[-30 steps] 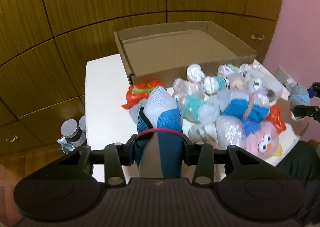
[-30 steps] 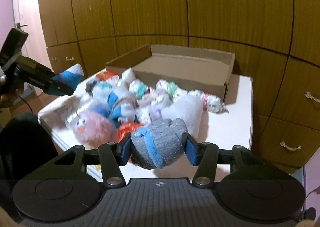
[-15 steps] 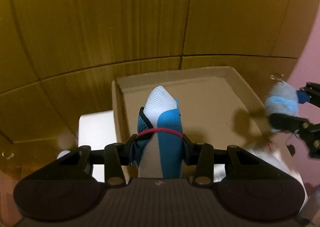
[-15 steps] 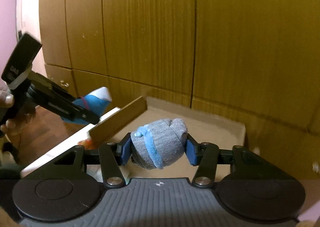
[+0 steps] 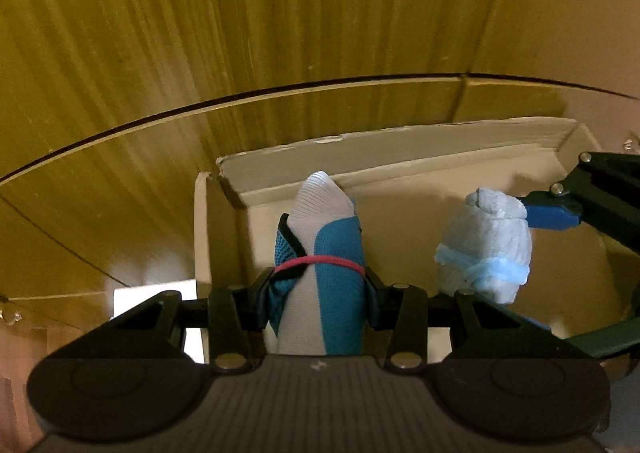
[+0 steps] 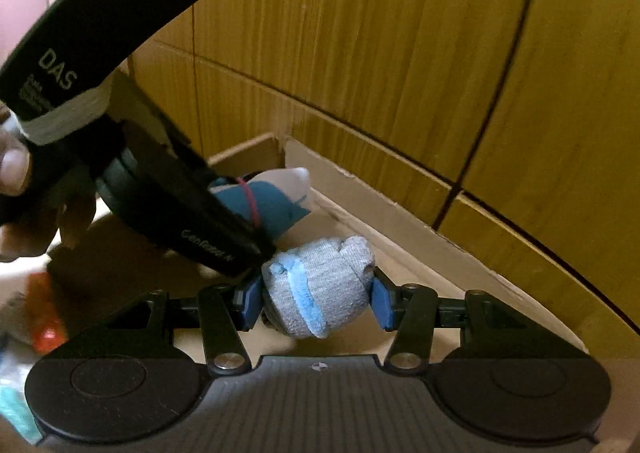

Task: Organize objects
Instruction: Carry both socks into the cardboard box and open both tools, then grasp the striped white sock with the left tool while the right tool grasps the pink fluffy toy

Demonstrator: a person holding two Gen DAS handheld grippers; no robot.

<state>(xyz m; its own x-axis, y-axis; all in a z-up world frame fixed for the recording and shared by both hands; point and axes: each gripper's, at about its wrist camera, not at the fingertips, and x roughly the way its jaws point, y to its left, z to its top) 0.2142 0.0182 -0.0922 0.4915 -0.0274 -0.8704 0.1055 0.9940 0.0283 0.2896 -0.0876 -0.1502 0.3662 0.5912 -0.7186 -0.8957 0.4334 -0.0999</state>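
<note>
Socks are held above the cardboard box [image 5: 460,141]: a white-and-teal sock bundle [image 5: 320,265], bound by a red band, is pinched between the fingers of the left gripper [image 5: 318,295]. A grey-and-blue rolled sock [image 6: 318,289] is clamped in the right gripper [image 6: 316,303], just beside the first, near the box's far left corner.

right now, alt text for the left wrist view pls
The left tongs grip a white-and-teal rolled sock bound with a red band, over an open cardboard box. At right, the right tongs hold a grey-and-blue sock bundle over it; wooden cabinets behind.
</note>
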